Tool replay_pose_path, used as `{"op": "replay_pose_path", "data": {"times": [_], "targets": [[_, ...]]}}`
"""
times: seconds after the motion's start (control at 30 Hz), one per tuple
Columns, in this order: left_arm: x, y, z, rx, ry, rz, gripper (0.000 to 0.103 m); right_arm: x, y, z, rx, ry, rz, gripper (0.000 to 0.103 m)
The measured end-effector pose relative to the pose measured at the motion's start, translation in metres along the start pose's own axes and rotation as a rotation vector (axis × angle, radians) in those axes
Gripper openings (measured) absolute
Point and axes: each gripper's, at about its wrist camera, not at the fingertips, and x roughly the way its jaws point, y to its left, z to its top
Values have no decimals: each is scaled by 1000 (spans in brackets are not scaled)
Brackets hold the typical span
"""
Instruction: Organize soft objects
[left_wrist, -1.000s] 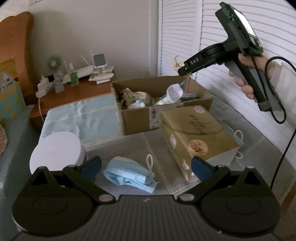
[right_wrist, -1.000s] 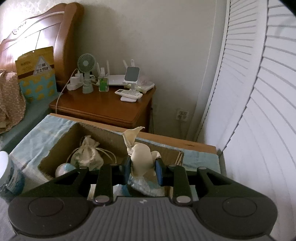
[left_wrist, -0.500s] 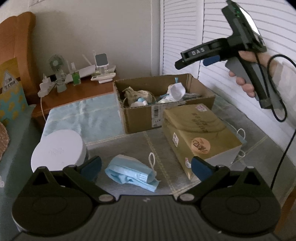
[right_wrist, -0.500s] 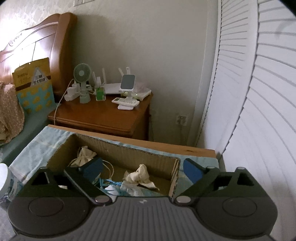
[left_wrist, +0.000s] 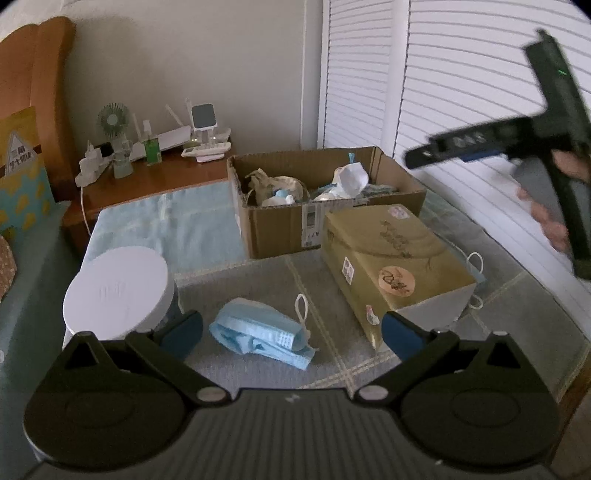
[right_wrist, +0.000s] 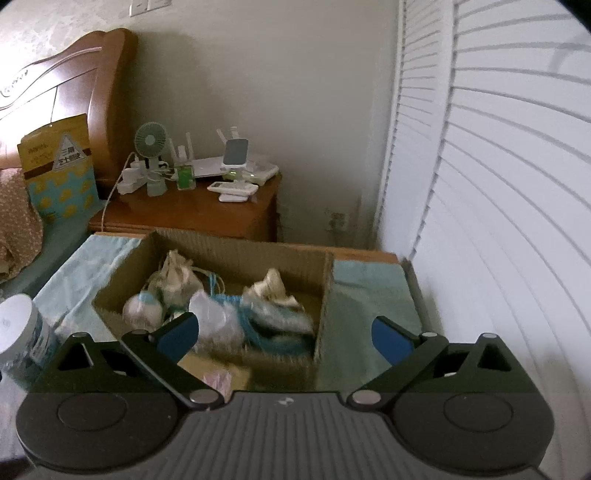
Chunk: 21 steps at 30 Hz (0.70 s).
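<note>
An open cardboard box (left_wrist: 280, 229) (right_wrist: 240, 251) holds several soft things, among them a crumpled white cloth (left_wrist: 351, 177) (right_wrist: 273, 288) and a beige drawstring pouch (right_wrist: 177, 277). My right gripper (right_wrist: 284, 330) hovers above the box's near side. Its jaws are opening and nothing is between them. In the left wrist view it appears blurred at the upper right (left_wrist: 461, 147), held by a hand. A crumpled blue face mask (left_wrist: 258, 332) lies on the grey mat just ahead of my left gripper (left_wrist: 291, 328), which is open and empty.
A yellow carton (left_wrist: 391, 251) sits right of the mask, with another mask's ear loops (left_wrist: 474, 258) showing behind it. A white-lidded jar (left_wrist: 118, 291) (right_wrist: 14, 325) stands to the left. A wooden nightstand (right_wrist: 192, 214) with small gadgets is behind the box. Louvred doors (left_wrist: 461, 92) line the right.
My right gripper opened and let go of the white cloth, which now lies in the box. It then drew back towards the right. The left gripper stayed still.
</note>
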Motion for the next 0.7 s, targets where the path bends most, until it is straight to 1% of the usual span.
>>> {"op": "replay_pose_path", "data": {"times": [0.1,0.37,0.53,0.6,0.7], "targets": [[0,1,-2,-6,-1,0,102,-16,-1,-15,15,-1,-30,103],[1,2,-8,-10,6,-15,102,-48,-3,-55,44,28,-56,103],[6,3,-9,-19,24,8,102,-54,-3,-81,33,75,-78,103],[7,3,-9,-18,29,0,102,-52,-3,-92,23,107,-89,103],[9,2,-10,-16,35,2,102,-48,-4,-102,14,137,-80,103]]}}
